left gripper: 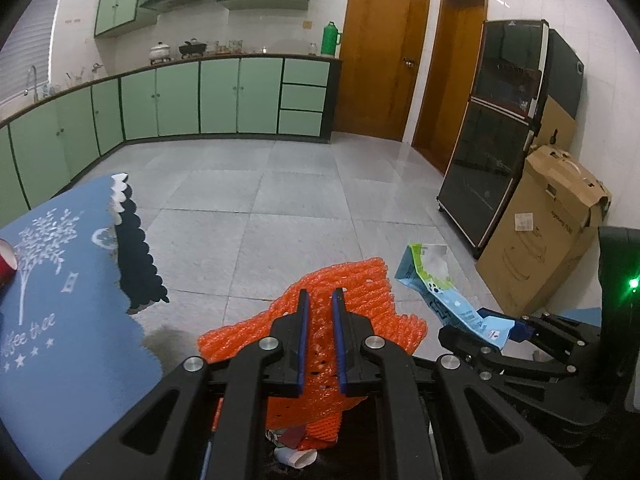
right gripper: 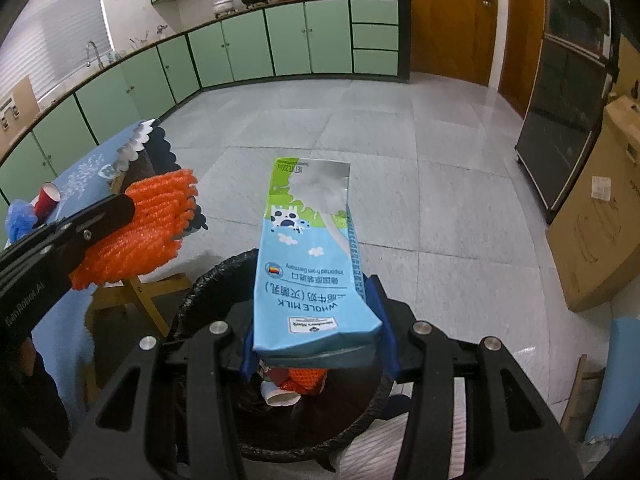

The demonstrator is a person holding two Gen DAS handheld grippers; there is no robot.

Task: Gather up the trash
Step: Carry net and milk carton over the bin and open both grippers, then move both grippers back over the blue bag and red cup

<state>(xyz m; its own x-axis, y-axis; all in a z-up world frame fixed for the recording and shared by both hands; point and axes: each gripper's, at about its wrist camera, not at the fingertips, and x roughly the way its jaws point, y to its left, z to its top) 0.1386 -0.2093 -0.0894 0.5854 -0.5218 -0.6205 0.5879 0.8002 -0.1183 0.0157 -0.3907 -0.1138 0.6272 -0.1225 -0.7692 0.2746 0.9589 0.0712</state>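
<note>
Two pieces of trash are in hand, one per claw, and both hang above the bin [right gripper: 200, 292]. Your left claw [left gripper: 320, 304] is clenched on the orange net [left gripper: 360, 284], its pads nearly together with the foam mesh pinched between them and spilling out ahead and to both sides. Your right claw [right gripper: 316, 320] grips the carton [right gripper: 308, 248] by its lower end, one pad on each side wall, the rest of the carton jutting forward past the tips.

The bin's dark, bag-lined mouth sits right under the right claw, and a cup [right gripper: 280, 394] and more orange mesh already lie inside. In the left wrist view the same rubbish shows below and behind the left pads, so that claw looks to be over the opening too.

To drop well, bring each claw low over the mouth before you release. The carton is long, so tip its far end downward first, or it may catch the rim and topple out. The net is light and clingy; open wide and give it a small shake. Keep the claws apart, since they are close beside each other.
</note>
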